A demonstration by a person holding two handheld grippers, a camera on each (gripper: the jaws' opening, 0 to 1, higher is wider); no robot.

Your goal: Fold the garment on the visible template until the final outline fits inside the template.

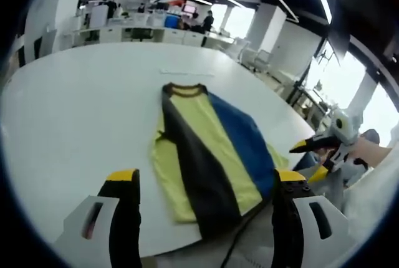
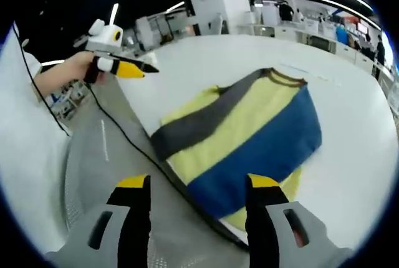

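A yellow garment [image 1: 206, 156] with a dark diagonal band, a blue panel and a dark collar lies flat on the white round table [image 1: 75, 112], hem towards the near edge. My left gripper [image 1: 206, 184] is open, its yellow-tipped jaws wide apart above the hem, touching nothing. In the right gripper view the garment [image 2: 249, 131] lies ahead of my open right gripper [image 2: 198, 187], which hovers over the table's edge. Each gripper appears in the other view, held by a hand: the right gripper [image 1: 324, 149] and the left gripper [image 2: 121, 65]. A faint line [image 1: 187, 71] marks the table beyond the collar.
A black cable [image 2: 134, 146] runs along the table's edge past the hem. Grey floor [image 2: 93, 143] lies below that edge. Office desks with people [image 1: 156, 28] stand beyond the table, along with a white pillar [image 2: 215, 0] and bright windows [image 1: 330, 75].
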